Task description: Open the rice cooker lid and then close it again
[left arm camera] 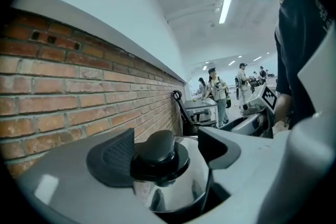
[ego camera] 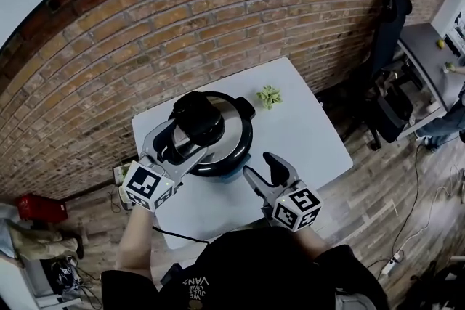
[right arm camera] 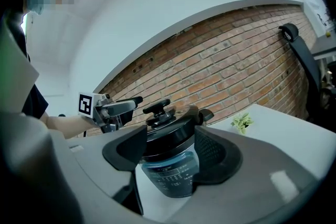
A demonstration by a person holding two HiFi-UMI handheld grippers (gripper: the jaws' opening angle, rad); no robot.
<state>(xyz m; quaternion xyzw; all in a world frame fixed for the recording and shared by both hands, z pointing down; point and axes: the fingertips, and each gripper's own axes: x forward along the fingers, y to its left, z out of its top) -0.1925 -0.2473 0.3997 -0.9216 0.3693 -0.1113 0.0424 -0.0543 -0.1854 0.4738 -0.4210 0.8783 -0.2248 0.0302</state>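
Note:
The rice cooker (ego camera: 218, 156) stands on the white table (ego camera: 305, 134), its steel lid (ego camera: 232, 134) resting on the pot. My left gripper (ego camera: 190, 139) is open, its jaws either side of the black lid knob (ego camera: 197, 117) without pressing on it. In the left gripper view the knob (left arm camera: 157, 152) sits between the pads of that gripper (left arm camera: 166, 152) with a gap on both sides. My right gripper (ego camera: 260, 168) is open and holds nothing, in front of the cooker. From the right gripper view (right arm camera: 170, 157) the cooker's body (right arm camera: 170, 176), the knob (right arm camera: 157, 108) and the left gripper (right arm camera: 123, 106) show.
A small green plant (ego camera: 269, 96) lies on the table behind and to the right of the cooker. A brick wall (ego camera: 182, 25) runs close behind the table. A black chair (ego camera: 389, 33) and a grey desk (ego camera: 429, 54) stand to the right, a red box (ego camera: 40, 208) on the floor to the left.

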